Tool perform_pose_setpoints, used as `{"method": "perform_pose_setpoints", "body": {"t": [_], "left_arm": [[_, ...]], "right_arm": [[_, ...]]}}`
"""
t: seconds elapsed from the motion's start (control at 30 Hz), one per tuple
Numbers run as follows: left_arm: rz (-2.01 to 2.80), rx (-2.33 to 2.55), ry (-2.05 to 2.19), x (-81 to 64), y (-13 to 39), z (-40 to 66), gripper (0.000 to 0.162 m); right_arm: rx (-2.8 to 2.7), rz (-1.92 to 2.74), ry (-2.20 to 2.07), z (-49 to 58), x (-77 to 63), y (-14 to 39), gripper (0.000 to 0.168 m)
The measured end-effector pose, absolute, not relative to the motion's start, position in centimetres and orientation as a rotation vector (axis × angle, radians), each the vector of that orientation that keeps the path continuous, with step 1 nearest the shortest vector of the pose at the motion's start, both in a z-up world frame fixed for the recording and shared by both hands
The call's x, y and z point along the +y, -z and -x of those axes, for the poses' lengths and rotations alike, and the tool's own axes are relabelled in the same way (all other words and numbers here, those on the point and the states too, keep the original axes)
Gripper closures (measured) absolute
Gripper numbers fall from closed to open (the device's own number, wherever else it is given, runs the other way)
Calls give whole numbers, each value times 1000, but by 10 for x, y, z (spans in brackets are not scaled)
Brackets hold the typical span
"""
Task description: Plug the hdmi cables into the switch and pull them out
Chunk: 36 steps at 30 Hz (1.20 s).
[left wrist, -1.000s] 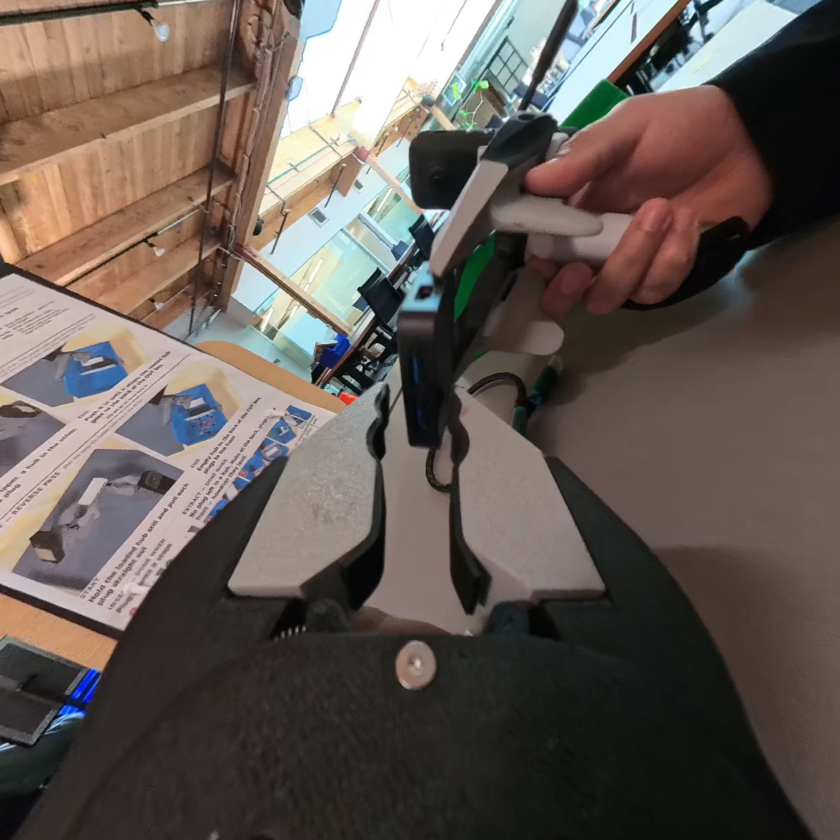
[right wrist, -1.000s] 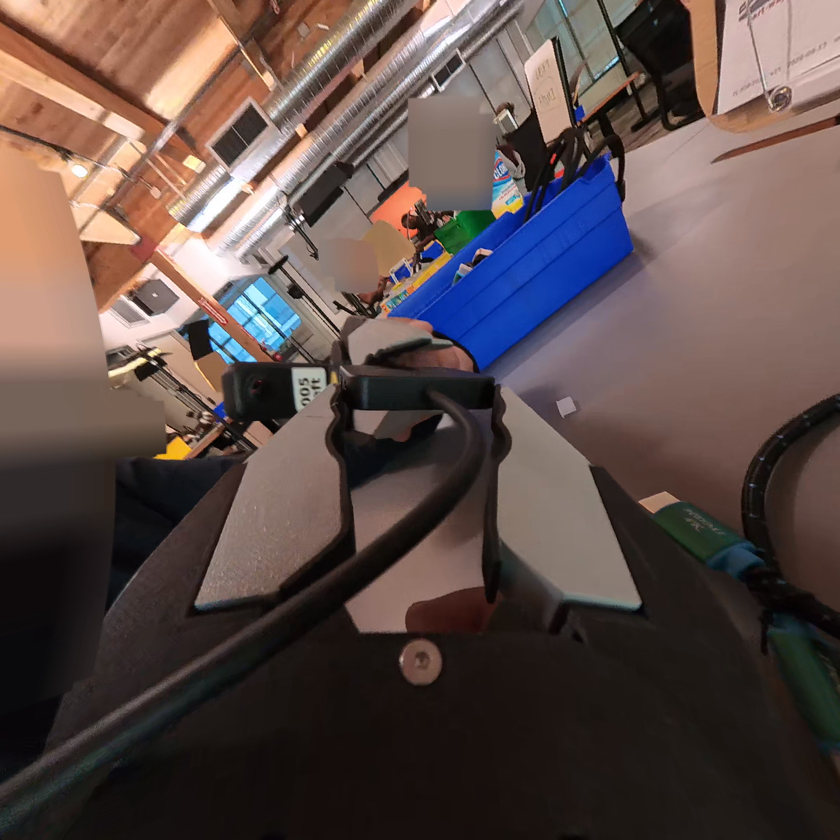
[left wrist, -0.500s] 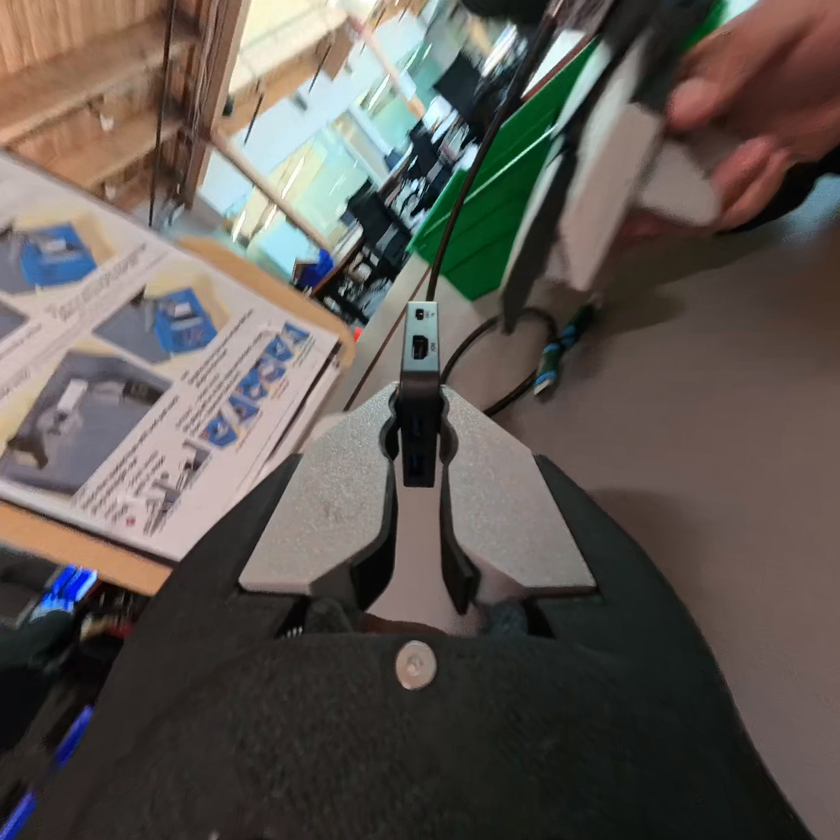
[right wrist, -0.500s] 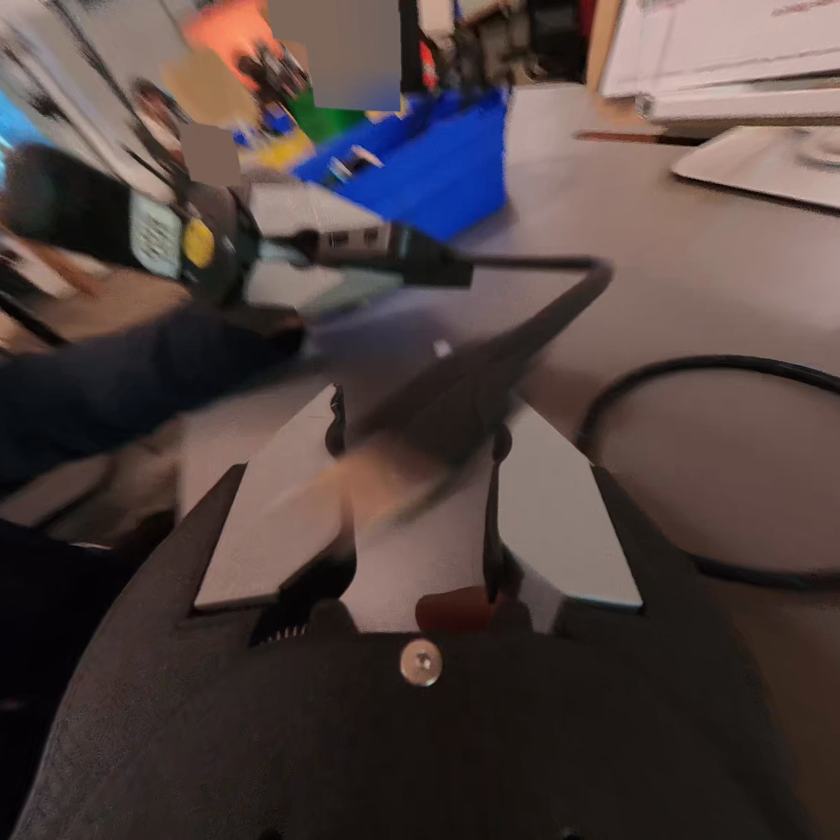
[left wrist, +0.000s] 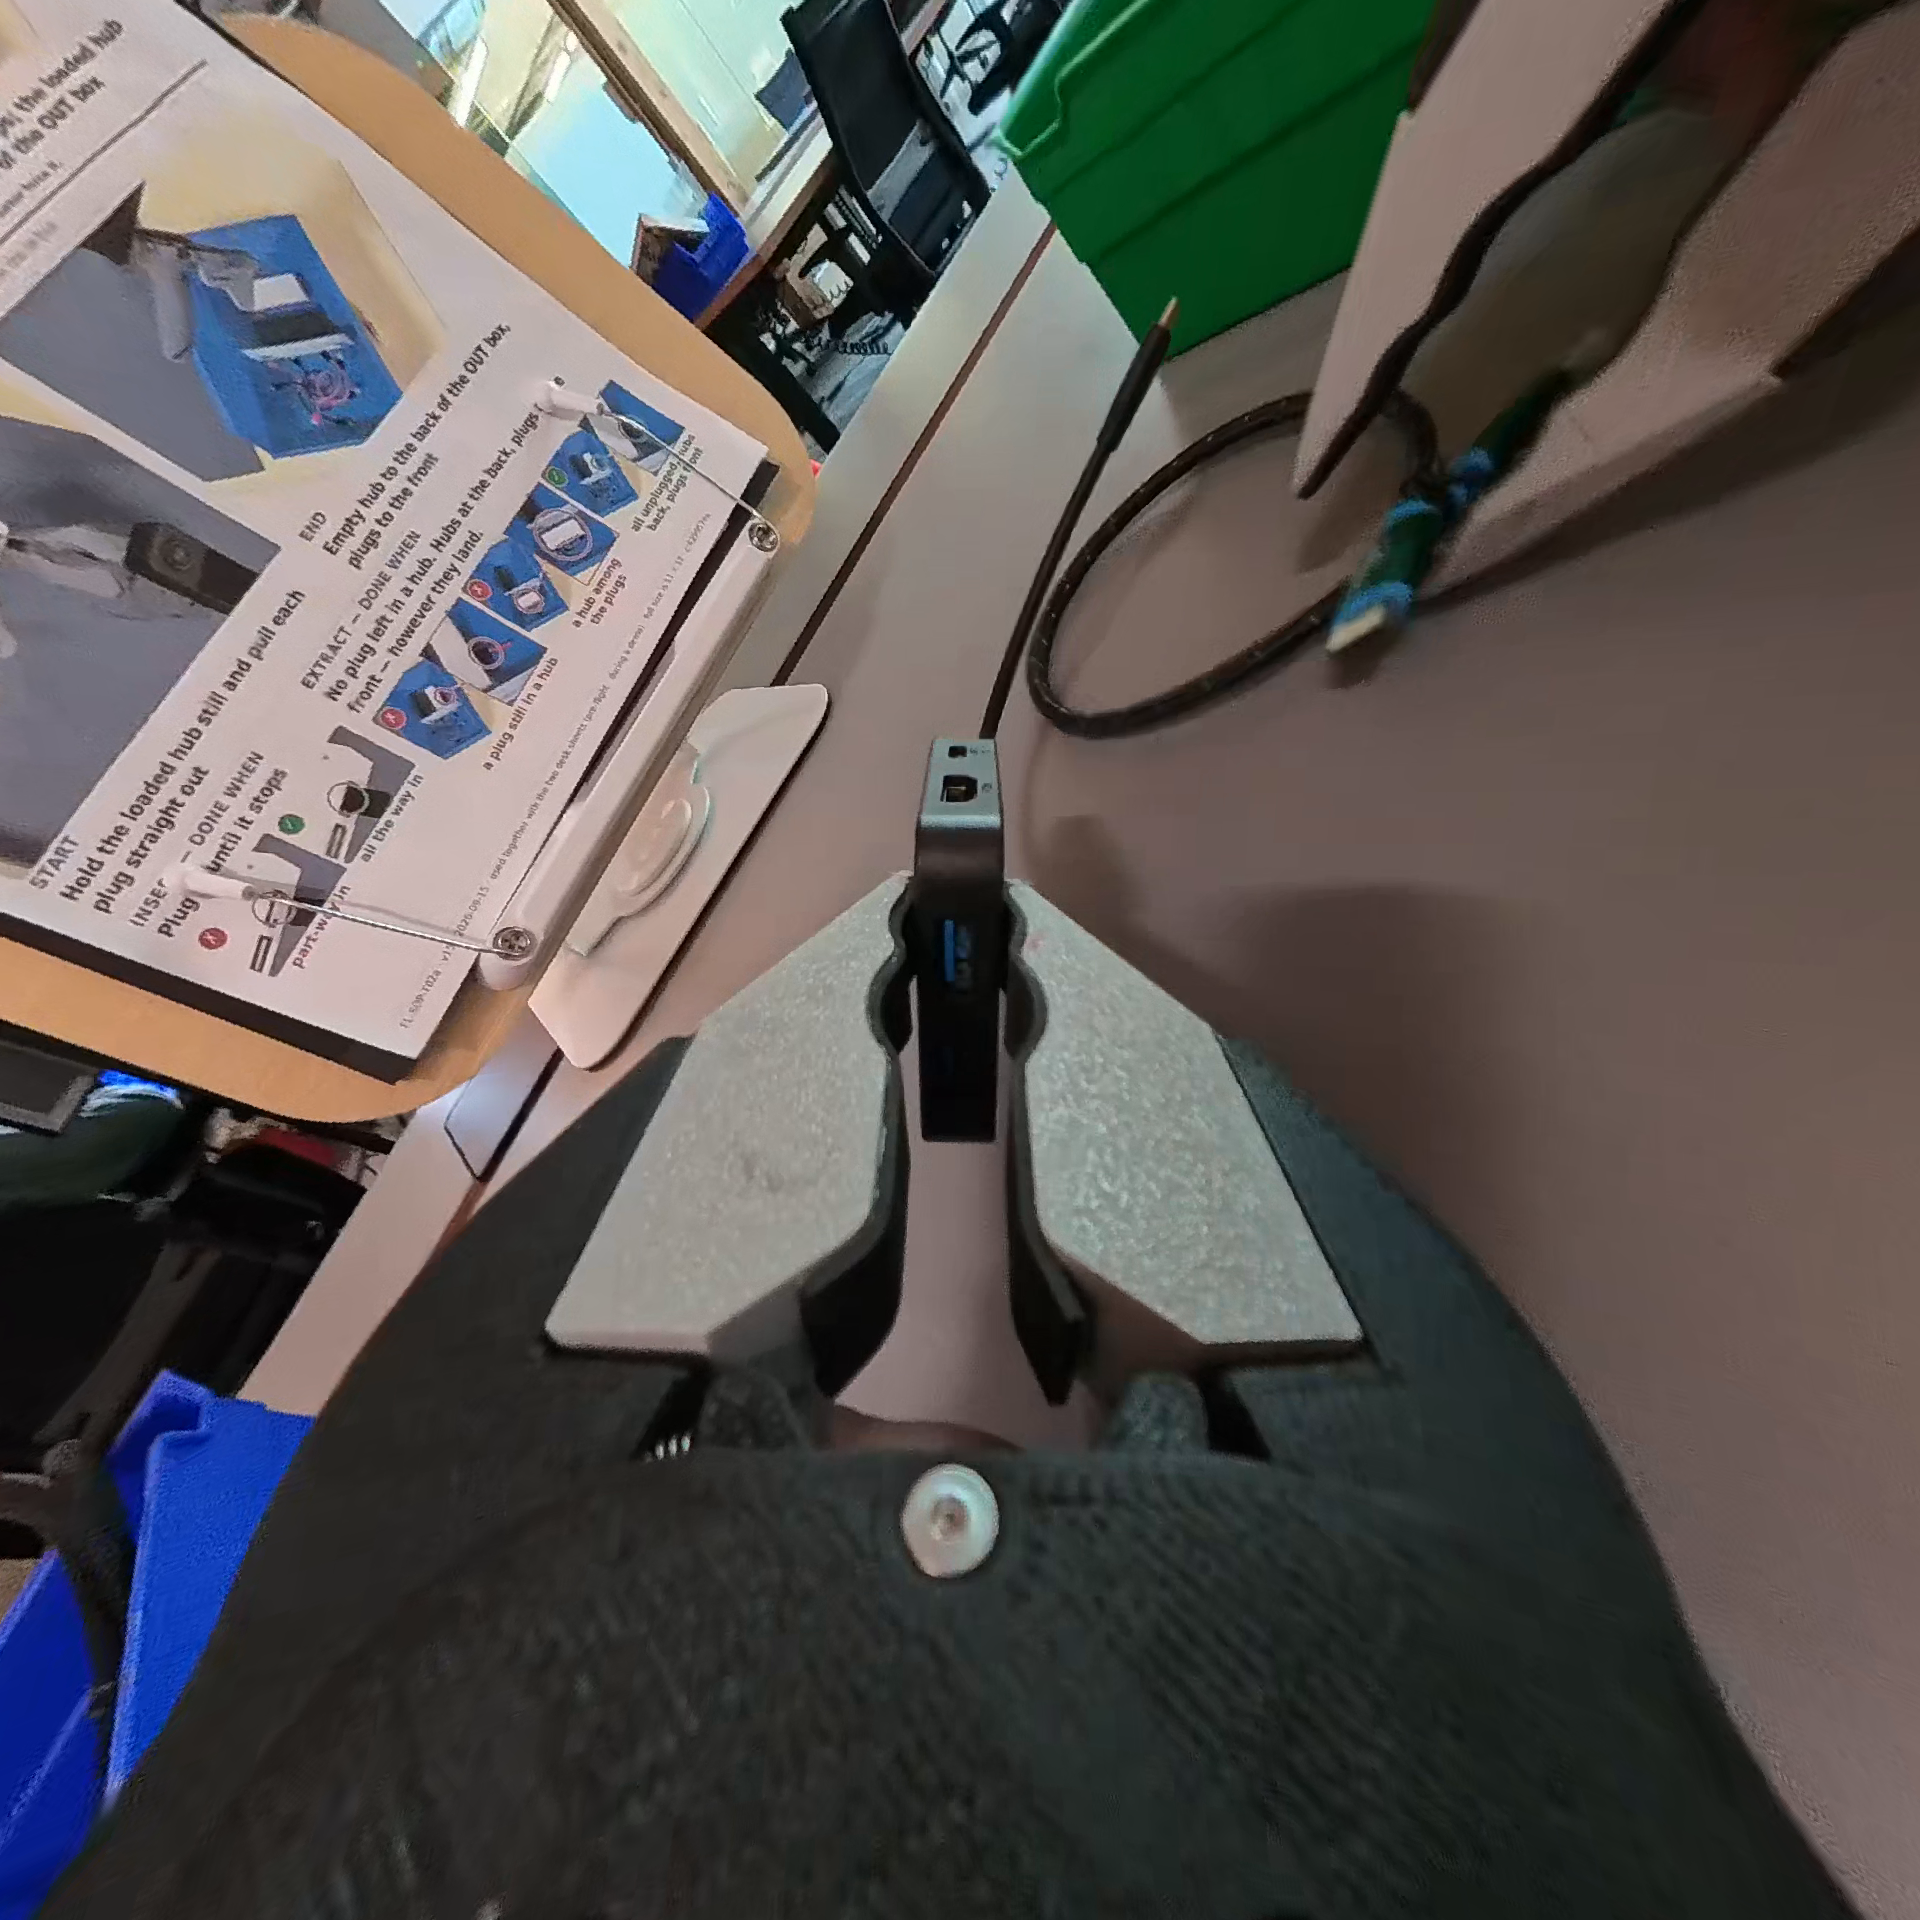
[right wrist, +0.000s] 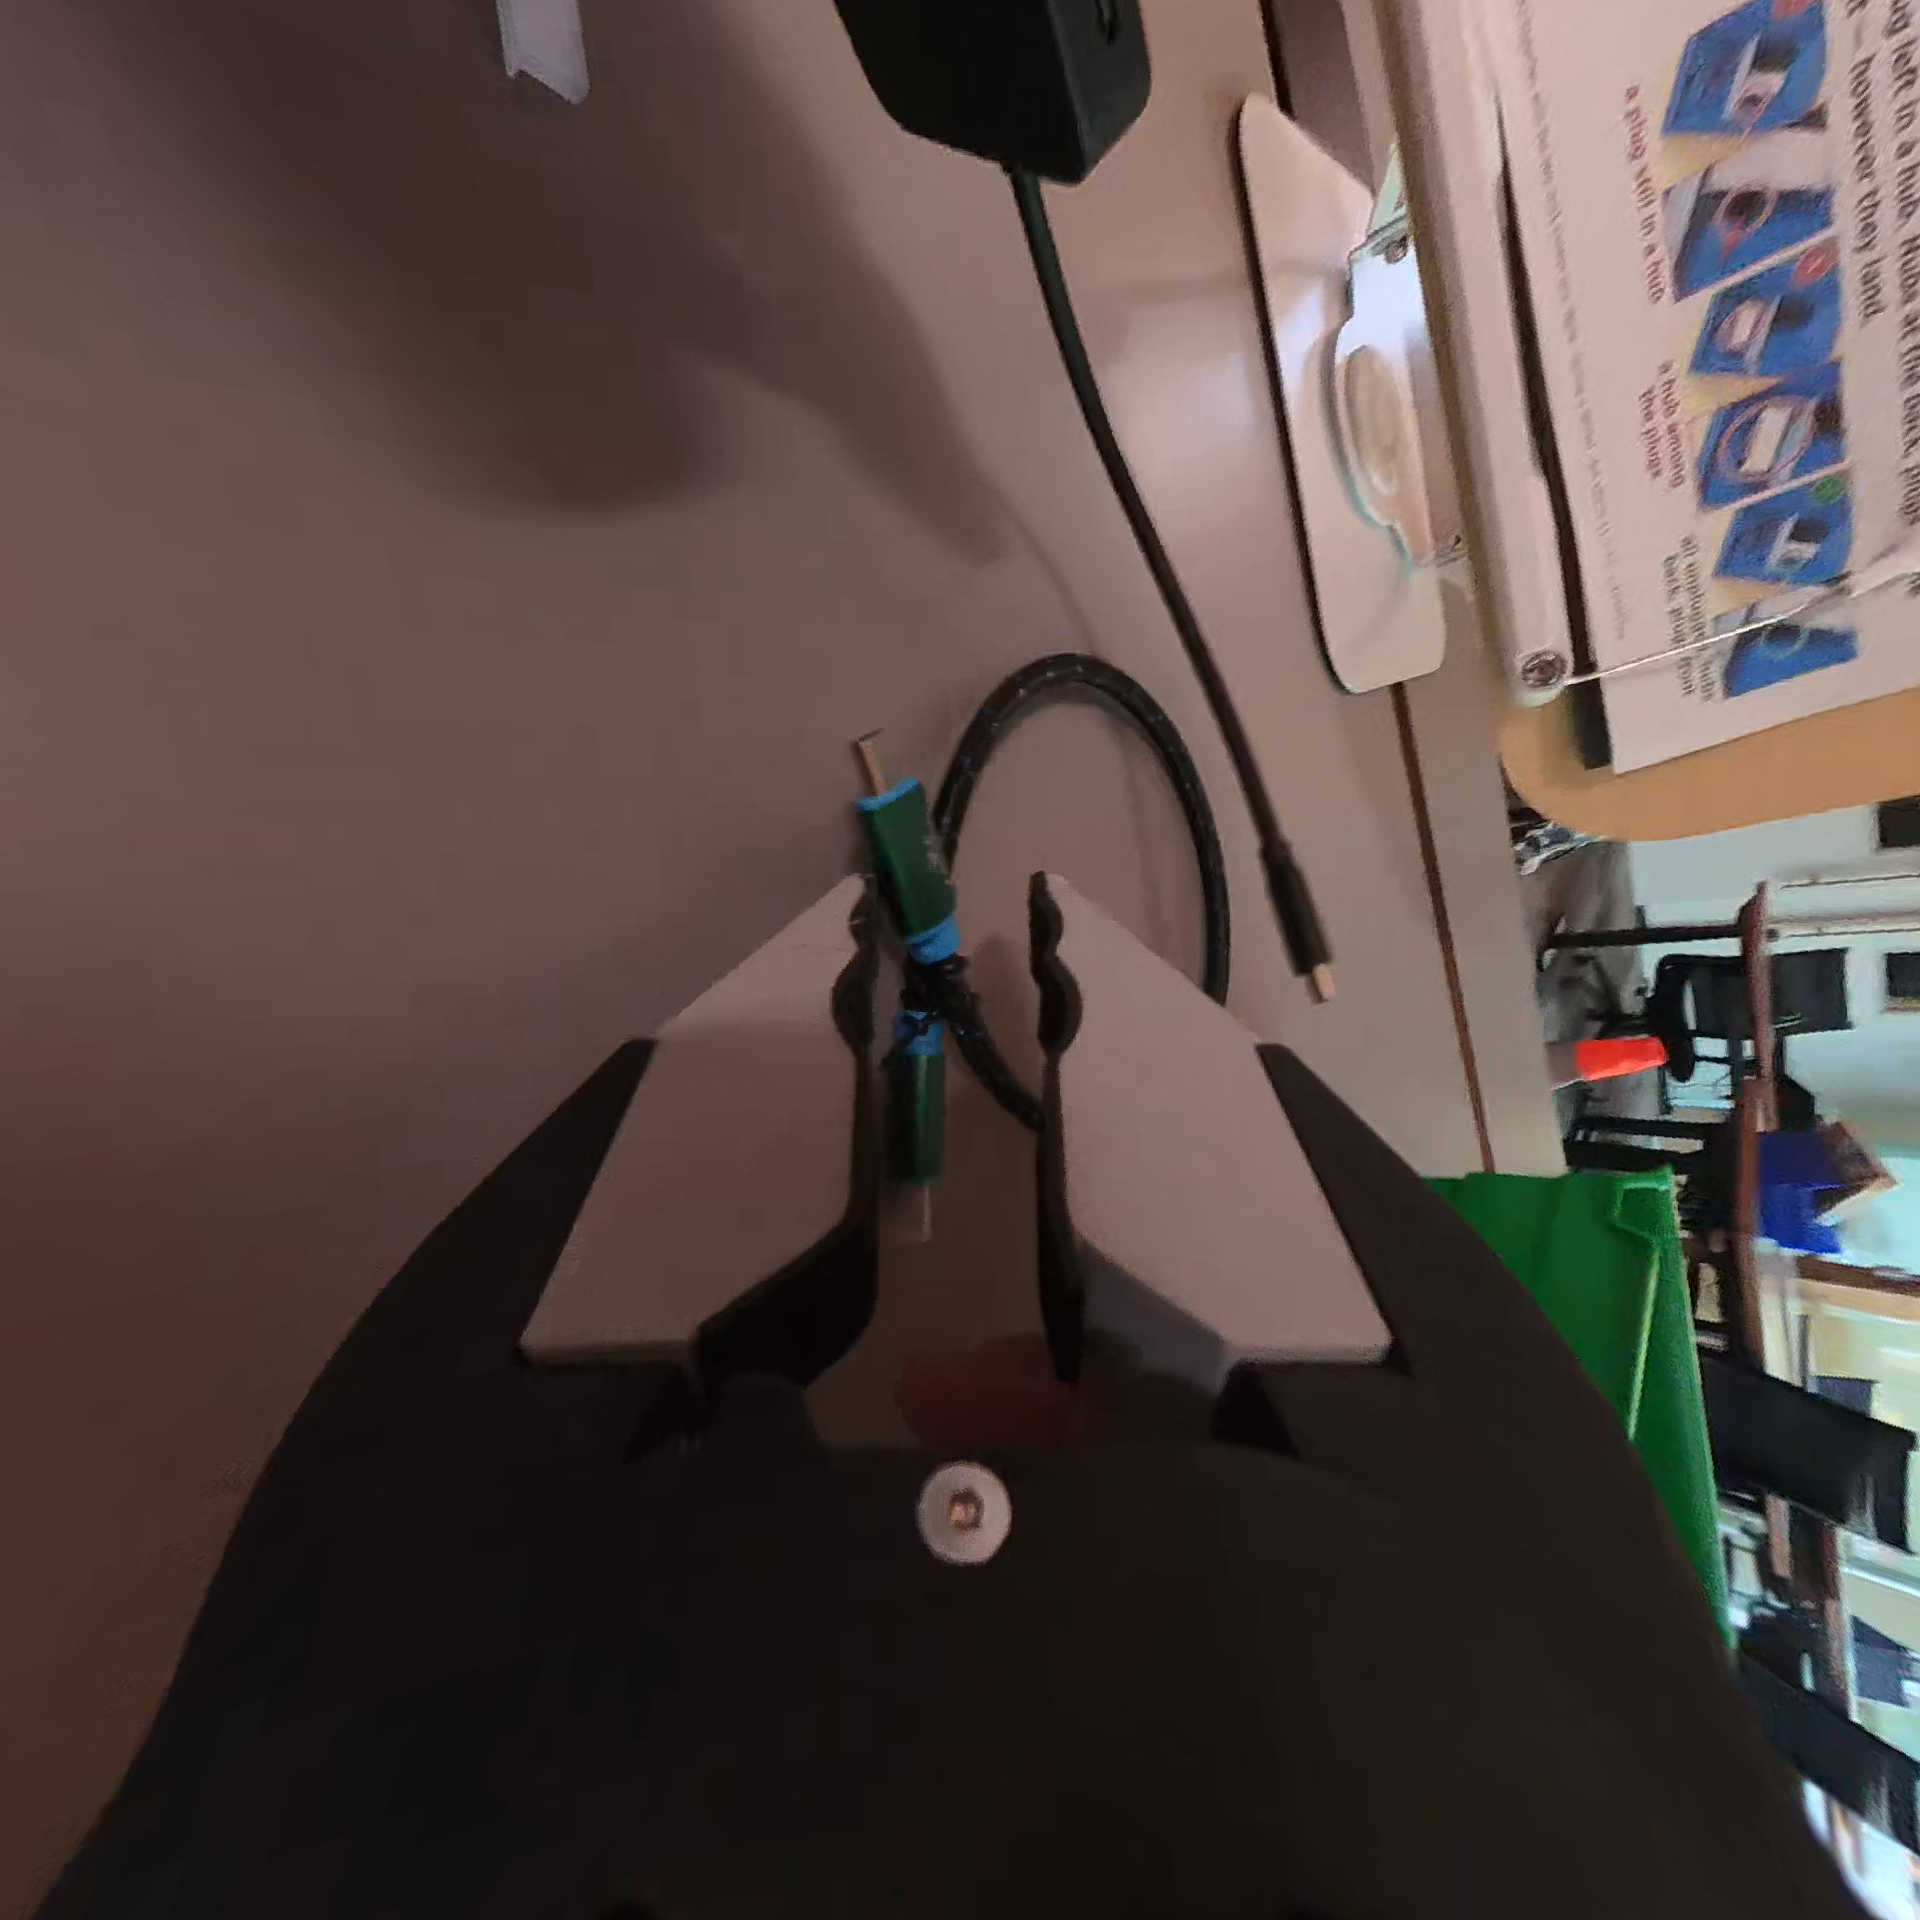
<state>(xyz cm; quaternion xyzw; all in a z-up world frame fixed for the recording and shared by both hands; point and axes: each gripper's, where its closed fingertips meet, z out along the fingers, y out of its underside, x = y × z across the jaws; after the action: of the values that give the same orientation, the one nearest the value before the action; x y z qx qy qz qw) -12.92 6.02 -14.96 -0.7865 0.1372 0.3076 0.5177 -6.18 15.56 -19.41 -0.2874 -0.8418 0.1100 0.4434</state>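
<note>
The left tool (left wrist: pixel 956 914) clamped the dark switch (left wrist: pixel 958 831) above the grey table (left wrist: pixel 1558 935); the right tool (right wrist: pixel 951 894) hung part-open and empty over the coiled green-ended HDMI cable (right wrist: pixel 914 862). A misaimed close risked pinching tie or braid instead of plug.

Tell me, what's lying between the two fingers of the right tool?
In the right wrist view, a green HDMI plug and braided black cable lie between the open right tool fingers.

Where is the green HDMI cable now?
In the right wrist view, the green HDMI cable lies coiled on the grey table, between the open right gripper's fingertips.
</note>
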Motion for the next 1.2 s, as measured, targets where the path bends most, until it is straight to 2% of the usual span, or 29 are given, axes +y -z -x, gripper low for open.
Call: {"method": "perform_pose_setpoints", "body": {"t": [0.07,0.4,0.57,1.2], "left_arm": [[1878,380,-753,62,152,125,150],[1832,627,-955,72,162,108,150],[1786,720,-1019,80,169,98,150],[1865,790,-1121,84,182,97,151]], "right_arm": [[-2077,689,-274,66,156,193,158],[-2141,543,-192,55,137,186,159],[-2080,481,-263,58,119,167,160],[-2106,285,-39,59,103,173,160]]}}
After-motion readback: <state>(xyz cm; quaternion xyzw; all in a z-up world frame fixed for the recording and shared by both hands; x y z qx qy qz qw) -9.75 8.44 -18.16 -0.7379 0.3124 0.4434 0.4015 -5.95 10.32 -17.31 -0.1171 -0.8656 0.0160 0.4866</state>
